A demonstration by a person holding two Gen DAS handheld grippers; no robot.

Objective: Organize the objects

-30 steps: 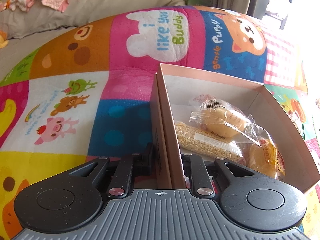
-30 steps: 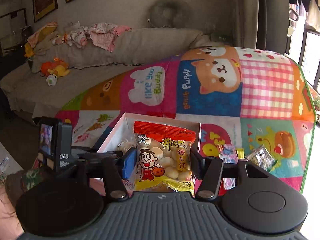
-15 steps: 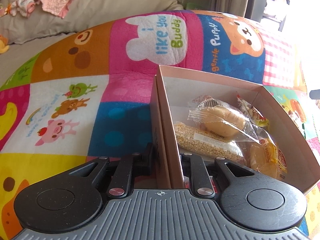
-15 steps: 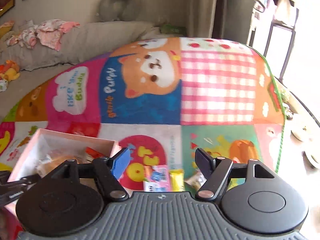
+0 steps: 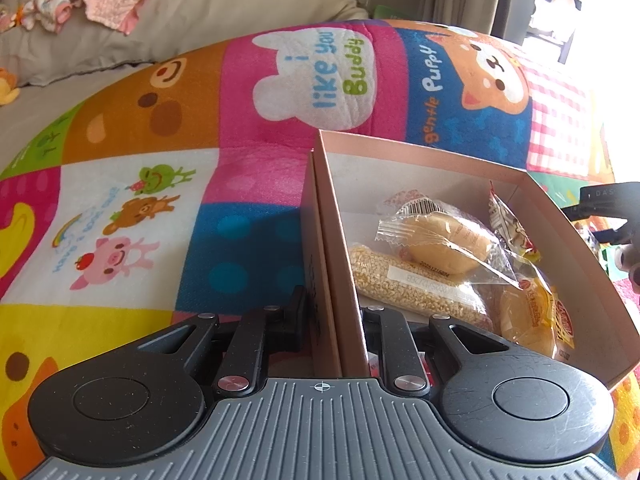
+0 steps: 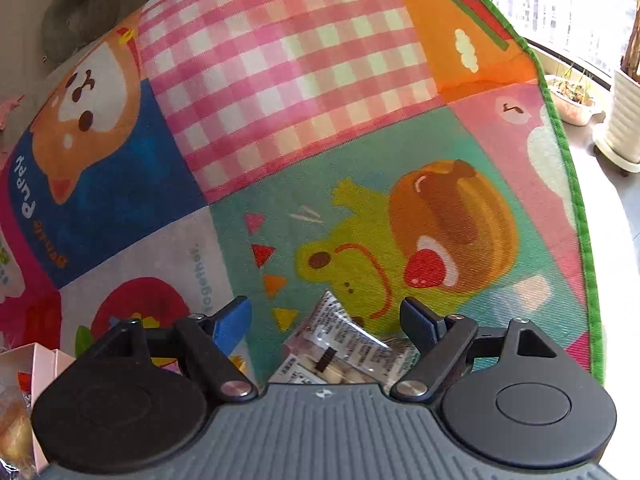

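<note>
A pink cardboard box (image 5: 400,152) sits on a colourful play mat. It holds a wrapped bun (image 5: 444,244), a corn pack (image 5: 404,284), a yellow bread pack (image 5: 532,316) and a red snack bag (image 5: 508,220). My left gripper (image 5: 332,312) is shut on the box's left wall (image 5: 320,248). My right gripper (image 6: 328,316) is open and empty, low over a clear snack packet (image 6: 344,344) that lies on the mat between its fingers. The box corner shows at the lower left of the right wrist view (image 6: 40,364).
More small packets (image 6: 236,360) lie on the mat by the right gripper's left finger. The mat's green edge (image 6: 568,168) runs on the right, with bare floor and plant pots (image 6: 624,120) beyond. A sofa with clothes (image 5: 104,4) stands behind the mat.
My right gripper let the red snack bag go into the box, then swung right and down over the clear packet on the mat. My left gripper still holds the box wall.
</note>
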